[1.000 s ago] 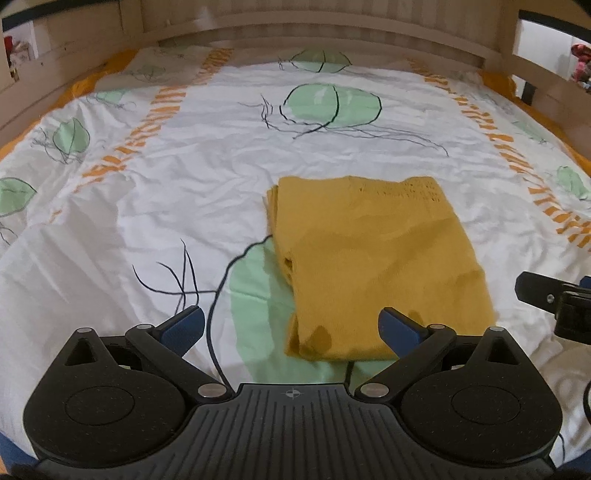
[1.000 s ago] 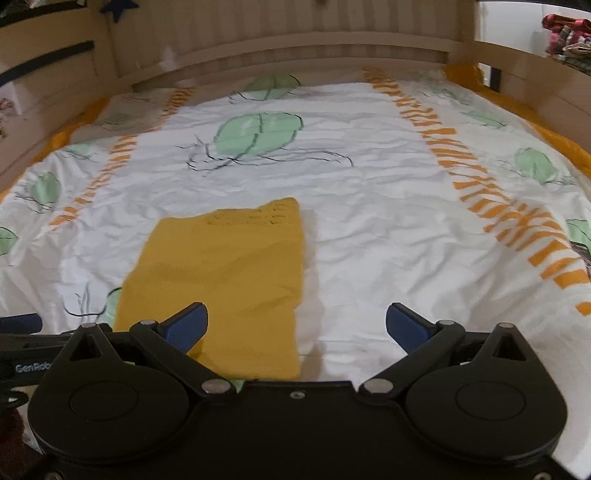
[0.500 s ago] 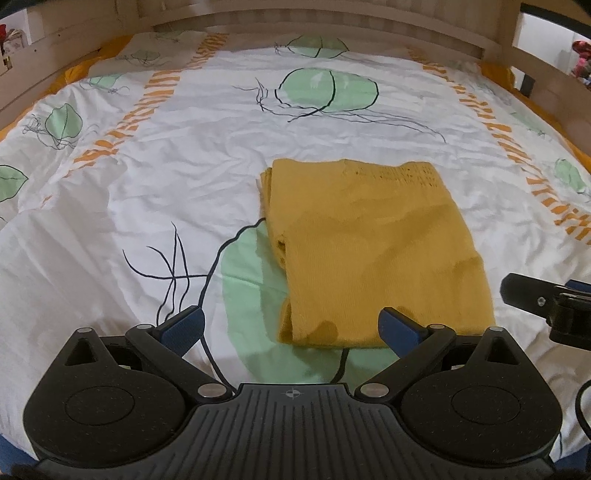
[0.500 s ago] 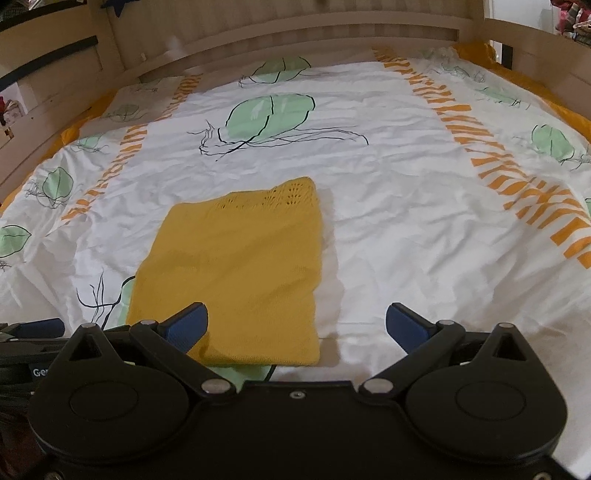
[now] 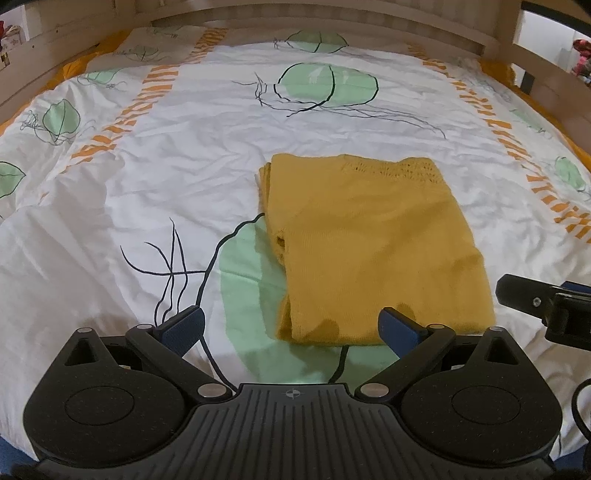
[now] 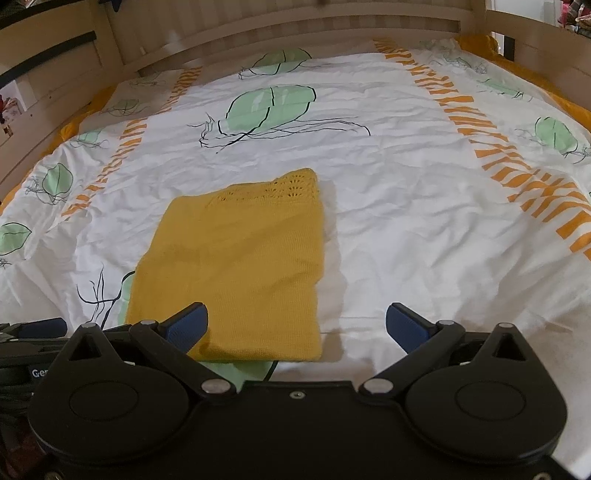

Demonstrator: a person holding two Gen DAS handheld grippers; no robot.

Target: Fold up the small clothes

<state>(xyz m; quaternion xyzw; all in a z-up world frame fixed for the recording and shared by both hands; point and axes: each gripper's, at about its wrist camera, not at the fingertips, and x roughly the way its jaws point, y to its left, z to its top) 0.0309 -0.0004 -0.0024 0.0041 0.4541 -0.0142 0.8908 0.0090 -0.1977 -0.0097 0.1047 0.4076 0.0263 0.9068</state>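
Observation:
A mustard-yellow knit garment (image 5: pixel 373 251) lies folded into a flat rectangle on the bed, with a lacy band along its far edge; it also shows in the right wrist view (image 6: pixel 236 266). My left gripper (image 5: pixel 291 328) is open and empty, held above the garment's near left corner. My right gripper (image 6: pixel 295 326) is open and empty, above the garment's near right corner. The right gripper's finger shows at the right edge of the left wrist view (image 5: pixel 532 299).
The bed cover (image 5: pixel 155 192) is white and wrinkled, with green leaf prints and orange stripes (image 6: pixel 517 166). A wooden bed frame (image 6: pixel 258 26) rises along the far side and both flanks. Part of the left gripper (image 6: pixel 33 328) shows at the left.
Both grippers have risen and drawn back a little from the folded garment, so it sits lower and fuller in both views. The garment has not moved. Both jaws stay open.

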